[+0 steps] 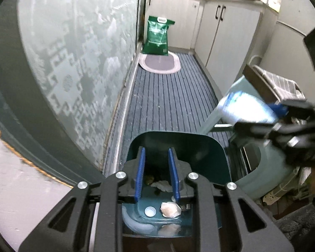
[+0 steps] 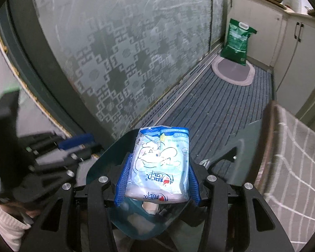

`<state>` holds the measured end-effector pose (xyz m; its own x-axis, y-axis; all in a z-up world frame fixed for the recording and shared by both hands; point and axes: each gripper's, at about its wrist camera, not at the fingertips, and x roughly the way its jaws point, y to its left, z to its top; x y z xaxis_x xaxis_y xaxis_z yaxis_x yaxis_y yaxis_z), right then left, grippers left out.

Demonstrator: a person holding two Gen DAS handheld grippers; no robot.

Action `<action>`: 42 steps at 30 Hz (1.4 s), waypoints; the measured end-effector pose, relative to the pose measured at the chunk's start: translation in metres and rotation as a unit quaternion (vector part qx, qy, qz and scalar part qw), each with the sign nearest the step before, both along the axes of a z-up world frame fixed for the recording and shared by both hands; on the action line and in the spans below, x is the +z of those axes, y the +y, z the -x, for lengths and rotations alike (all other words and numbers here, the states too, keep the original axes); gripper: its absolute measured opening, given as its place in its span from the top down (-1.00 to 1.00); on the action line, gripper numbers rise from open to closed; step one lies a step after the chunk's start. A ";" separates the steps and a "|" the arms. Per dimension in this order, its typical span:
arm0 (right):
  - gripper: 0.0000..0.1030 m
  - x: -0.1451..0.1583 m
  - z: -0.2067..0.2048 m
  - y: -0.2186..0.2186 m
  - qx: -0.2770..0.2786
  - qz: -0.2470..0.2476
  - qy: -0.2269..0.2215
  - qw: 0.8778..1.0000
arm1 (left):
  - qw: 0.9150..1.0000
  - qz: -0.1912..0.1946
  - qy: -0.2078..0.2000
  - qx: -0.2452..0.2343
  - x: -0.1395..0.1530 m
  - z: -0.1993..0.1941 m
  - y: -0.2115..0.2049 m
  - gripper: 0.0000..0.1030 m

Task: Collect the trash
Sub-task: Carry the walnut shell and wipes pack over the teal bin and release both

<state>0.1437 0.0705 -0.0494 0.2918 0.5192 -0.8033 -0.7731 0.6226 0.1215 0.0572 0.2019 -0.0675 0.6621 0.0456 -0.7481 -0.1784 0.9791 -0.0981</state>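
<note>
A dark teal trash bin [image 1: 178,134] stands open on the floor beneath both grippers. Inside it lie crumpled tissue [image 1: 170,209], a round cap [image 1: 150,211] and other scraps. My left gripper [image 1: 156,150] hangs over the bin's mouth, its blue pads apart with nothing between them. My right gripper [image 2: 159,163] is shut on a white and blue snack packet [image 2: 160,163] with a cartoon print, held just above the bin's rim [image 2: 107,154]. In the left wrist view the same packet [image 1: 247,107] appears blurred at the right, above the bin's far corner.
A patterned frosted glass door [image 1: 73,63] runs along the left. A striped grey floor mat [image 1: 168,96] leads to an oval rug [image 1: 159,63], a green bag [image 1: 157,34] and white cabinets [image 1: 229,37]. A grid-patterned cloth [image 2: 294,147] hangs at the right, by the bin's pale lid [image 1: 268,168].
</note>
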 end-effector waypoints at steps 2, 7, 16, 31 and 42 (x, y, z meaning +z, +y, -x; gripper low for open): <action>0.05 -0.008 0.001 0.006 0.005 0.007 0.006 1.000 | 1.000 -0.001 -0.008 0.001 0.004 0.005 0.003 0.58; 0.05 -0.030 0.005 0.018 0.016 0.027 0.033 0.999 | 1.000 -0.002 -0.027 -0.001 0.016 0.015 0.005 0.59; 0.04 -0.066 0.014 0.028 0.042 0.083 0.066 0.994 | 0.999 -0.008 -0.047 -0.013 0.027 0.026 0.006 0.59; -0.19 -0.096 0.027 0.023 0.059 0.131 0.086 0.986 | 0.997 -0.010 -0.074 -0.007 0.043 0.035 0.003 0.59; 0.17 -0.054 0.036 0.013 0.054 0.088 0.022 0.994 | 0.994 -0.023 -0.109 -0.002 0.061 0.037 -0.006 0.40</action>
